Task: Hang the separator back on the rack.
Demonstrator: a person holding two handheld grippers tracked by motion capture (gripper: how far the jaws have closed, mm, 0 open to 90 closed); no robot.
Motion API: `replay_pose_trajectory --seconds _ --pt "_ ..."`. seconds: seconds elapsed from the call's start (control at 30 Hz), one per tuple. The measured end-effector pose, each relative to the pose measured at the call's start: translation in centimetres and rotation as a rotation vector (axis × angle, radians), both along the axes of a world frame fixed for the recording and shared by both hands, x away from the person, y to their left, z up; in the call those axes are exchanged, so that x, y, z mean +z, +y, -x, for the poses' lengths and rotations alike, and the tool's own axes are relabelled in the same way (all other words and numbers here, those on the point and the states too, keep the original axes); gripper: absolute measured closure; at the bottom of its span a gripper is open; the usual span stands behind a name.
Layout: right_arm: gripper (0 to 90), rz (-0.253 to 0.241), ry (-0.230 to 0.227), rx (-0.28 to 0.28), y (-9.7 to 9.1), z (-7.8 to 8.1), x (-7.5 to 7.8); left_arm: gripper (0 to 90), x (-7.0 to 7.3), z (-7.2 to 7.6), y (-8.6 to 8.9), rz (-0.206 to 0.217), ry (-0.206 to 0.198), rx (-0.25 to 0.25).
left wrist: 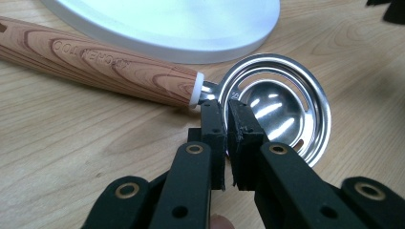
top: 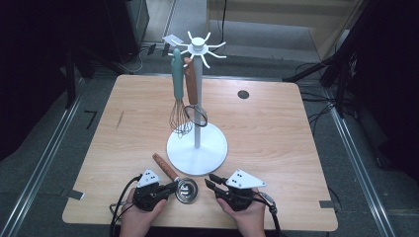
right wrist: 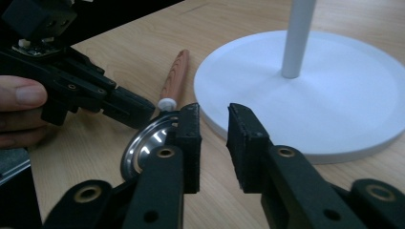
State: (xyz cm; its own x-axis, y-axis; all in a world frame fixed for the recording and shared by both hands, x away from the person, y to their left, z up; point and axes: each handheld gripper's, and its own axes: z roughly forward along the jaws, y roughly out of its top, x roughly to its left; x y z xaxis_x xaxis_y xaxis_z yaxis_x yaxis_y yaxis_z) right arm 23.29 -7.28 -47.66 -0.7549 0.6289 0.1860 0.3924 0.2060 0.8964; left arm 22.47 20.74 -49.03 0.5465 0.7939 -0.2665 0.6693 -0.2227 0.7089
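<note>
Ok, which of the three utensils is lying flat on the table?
The steel egg separator with the wooden handle, gripped by the left gripper. The teal-handled whisk and the other wooden-handled utensil hang from the white stand.

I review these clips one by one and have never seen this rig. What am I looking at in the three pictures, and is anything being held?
A person at a wooden table holds a two-jaw hand tool in each hand. One picture is taken from above; the other two come from cameras riding on each tool, looking along its black jaws. On the table stands a white utensil stand with a whisk hanging from it. In front lies a wood-handled egg separator. The left gripper is shut on its metal rim. The right gripper is beside it, jaws apart, holding nothing.
</note>
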Motion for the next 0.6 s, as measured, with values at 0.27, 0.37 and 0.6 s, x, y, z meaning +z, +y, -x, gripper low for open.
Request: replay_pose_trajectory --seconds 0.27,0.37,0.6 --pt "87.2 0.047 0.035 0.076 2.7 0.1 -1.2 90.0 -0.4 0.3 -1.7 -0.026 0.004 -0.043" --pt "89.9 0.084 0.041 0.087 3.4 0.0 -1.8 90.0 -0.1 0.3 -1.3 -0.023 -0.011 -0.033" --pt "90.0 0.196 0.105 0.056 4.2 -0.7 -2.6 90.0 0.9 -1.1 2.6 0.0 -0.072 0.084"
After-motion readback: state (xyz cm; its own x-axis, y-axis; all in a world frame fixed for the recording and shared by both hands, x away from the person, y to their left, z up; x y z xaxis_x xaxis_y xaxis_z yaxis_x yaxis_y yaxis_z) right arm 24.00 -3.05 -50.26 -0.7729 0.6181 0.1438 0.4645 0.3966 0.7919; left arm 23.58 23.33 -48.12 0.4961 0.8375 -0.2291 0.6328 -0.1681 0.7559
